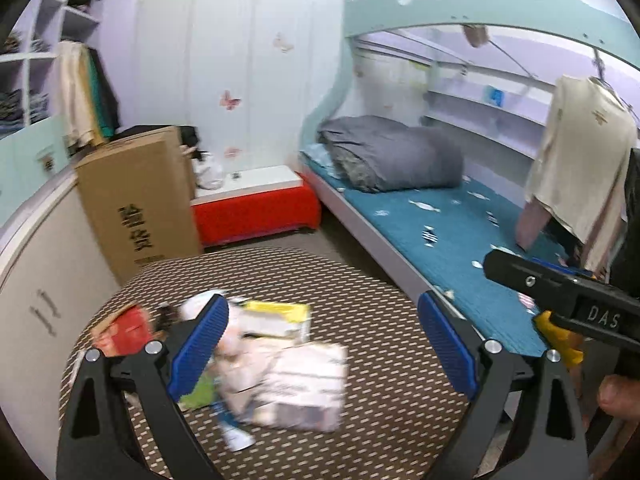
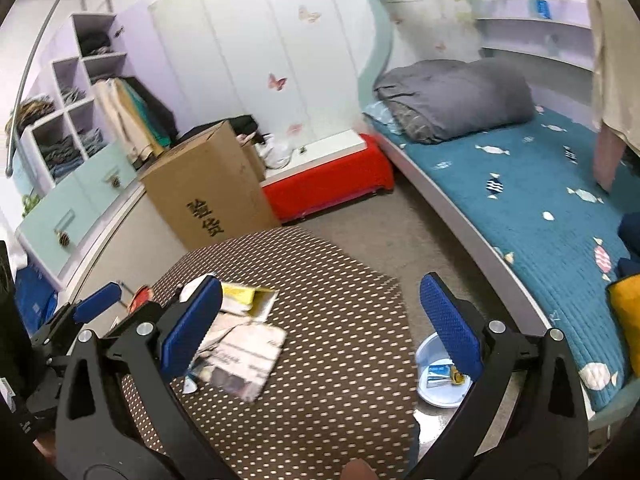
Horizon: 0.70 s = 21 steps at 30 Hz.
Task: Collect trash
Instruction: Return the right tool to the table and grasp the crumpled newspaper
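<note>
Blue ribbed pads on black arms fill the bottom of both views, and each gripper is spread wide with nothing between its fingers. From the left wrist camera, the left gripper point(image 1: 322, 346) hangs over a round table with a brown cover dotted in pale dashes point(image 1: 372, 300). Under and just beyond its left pad lies the trash: a red-and-tan wrapper point(image 1: 126, 330) furthest left, then a yellow-and-white flat packet point(image 1: 276, 316) ahead of the pad, then a pile of crumpled pale paper packaging point(image 1: 288, 384) between the two pads, blurred by motion so that single pieces are hard to tell apart. To the right of that gripper the black body of the right gripper point(image 1: 560, 292) reaches in.

From the right wrist camera, the right gripper point(image 2: 320, 326) also faces the table, with the same litter beside its left pad and the tabletop ahead of it bare. Beside its right pad, down on the floor between table and bed, stands a light blue plastic basin point(image 2: 430, 394) with a small blue box and a yellow scrap inside; it looks to be the bin.

Judging by this, the job is at the reach for a fresh piece. Next the left gripper should drop onto the nearest paper, close on an edge that stands up, and carry it right to the basin
</note>
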Tool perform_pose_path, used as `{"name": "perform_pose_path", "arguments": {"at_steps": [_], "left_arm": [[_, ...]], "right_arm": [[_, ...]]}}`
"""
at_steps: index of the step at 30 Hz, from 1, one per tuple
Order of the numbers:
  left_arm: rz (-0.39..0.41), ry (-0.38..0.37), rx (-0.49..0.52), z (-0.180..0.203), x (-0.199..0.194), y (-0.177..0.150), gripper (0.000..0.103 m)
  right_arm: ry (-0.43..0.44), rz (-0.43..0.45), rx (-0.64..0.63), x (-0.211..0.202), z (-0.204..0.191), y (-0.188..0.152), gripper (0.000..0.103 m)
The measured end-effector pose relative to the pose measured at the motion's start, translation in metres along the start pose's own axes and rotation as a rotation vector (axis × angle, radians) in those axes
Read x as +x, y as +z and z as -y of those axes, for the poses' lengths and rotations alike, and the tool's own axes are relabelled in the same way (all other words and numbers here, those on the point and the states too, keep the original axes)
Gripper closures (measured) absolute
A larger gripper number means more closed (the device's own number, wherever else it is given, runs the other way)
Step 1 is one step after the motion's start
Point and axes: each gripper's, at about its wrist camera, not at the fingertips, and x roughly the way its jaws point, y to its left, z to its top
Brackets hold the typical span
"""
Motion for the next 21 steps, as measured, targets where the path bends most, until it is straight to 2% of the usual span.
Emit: {"name": "perform_pose_path", "arguments": {"at_steps": [11, 21], "left_arm": [[-0.015, 0.167, -0.137, -0.088, -0.023, -0.043, 0.009], [-0.084, 0.316, -0.244, -0.161, -0.028, -0.088, 0.009]], "right_arm": [[0.037, -0.103, -0.103, 0.035, -0.065, -0.031, 0.006], [0.062, -0.248, -0.179, 0.1, -0.116, -0.077, 0.006]]}}
